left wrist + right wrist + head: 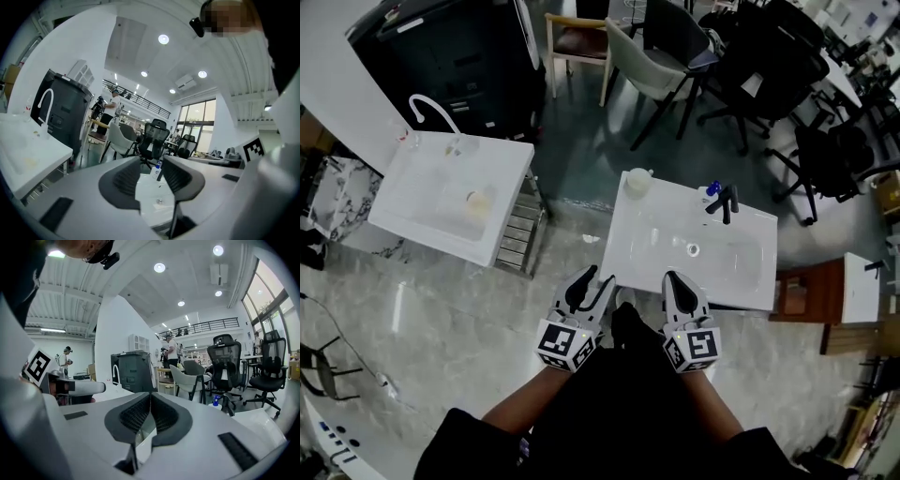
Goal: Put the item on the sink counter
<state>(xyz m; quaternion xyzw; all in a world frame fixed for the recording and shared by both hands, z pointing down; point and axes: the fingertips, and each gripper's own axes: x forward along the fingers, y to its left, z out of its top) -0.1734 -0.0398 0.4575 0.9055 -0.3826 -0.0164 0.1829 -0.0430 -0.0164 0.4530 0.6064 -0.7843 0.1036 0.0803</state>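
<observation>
**Both tools empty at the sink counter**

I stand at the near edge of the sink counter [630, 255] and carry nothing. My left gripper [594, 279] has its jaws apart, with only the counter top and the drain showing through the gap. My right gripper [674, 276] has its jaws closed together at the tips, with nothing between them. Both point roughly level over the counter's near rim.

I cannot tell for sure which thing is the item. A white cup [637, 180] stands on the far left corner of the counter, well apart from my left gripper and ahead of it. A small bottle [713, 188] with a blue cap stands just beside the black tap [727, 202] at the far right, beyond the basin from my right gripper. A second sink [412, 211] off to my left has something pale lying in its basin, too small to name.

If the cup or the bottle is the item, I judge the placing done, and I need only draw both tools back clear. If not, I must find and grip the item first, which calls for open jaws.
</observation>
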